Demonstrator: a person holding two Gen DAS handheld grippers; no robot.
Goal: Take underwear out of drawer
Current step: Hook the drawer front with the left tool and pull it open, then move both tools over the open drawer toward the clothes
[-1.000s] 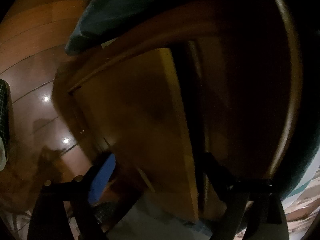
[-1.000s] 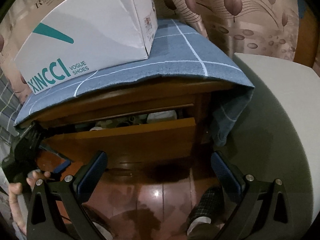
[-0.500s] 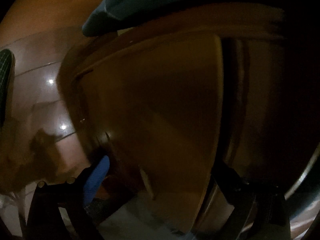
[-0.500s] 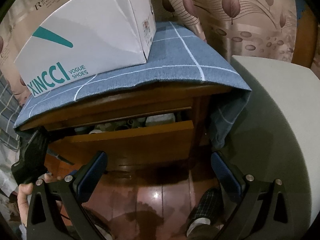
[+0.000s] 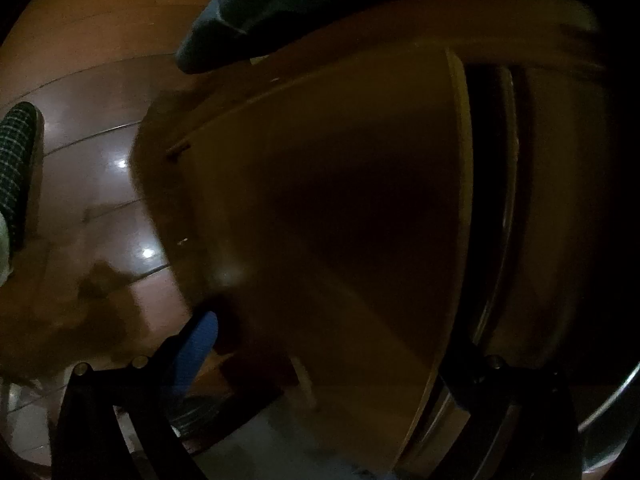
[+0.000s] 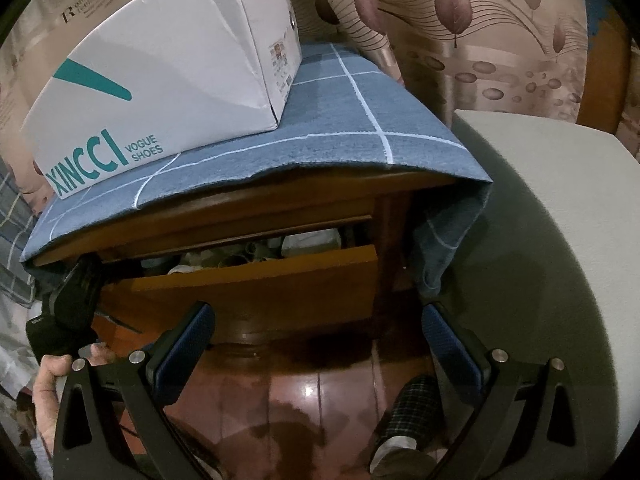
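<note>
The wooden drawer (image 6: 256, 280) of a nightstand stands partly pulled out, with pale bundled items (image 6: 312, 240) showing in the gap; I cannot pick out underwear among them. My left gripper (image 6: 72, 300) sits at the drawer's left end, held by a hand (image 6: 48, 376). In the dark left wrist view the drawer front (image 5: 340, 200) fills the frame, and my left gripper (image 5: 340, 356) straddles it with jaws wide, the pads not pressing. My right gripper (image 6: 318, 356) hovers open before the drawer with nothing between its fingers.
A blue checked cloth (image 6: 340, 136) covers the nightstand top and carries a white shoebox (image 6: 160, 80). A grey mattress (image 6: 540, 240) rises at the right, with a leaf-patterned curtain (image 6: 480, 20) behind. A foot in a plaid slipper (image 6: 408, 412) stands on the glossy wooden floor (image 6: 304, 400).
The drawer stands a little further out than before. The left wrist view has rolled, and the drawer front now fills more of it. The right gripper has kept still.
</note>
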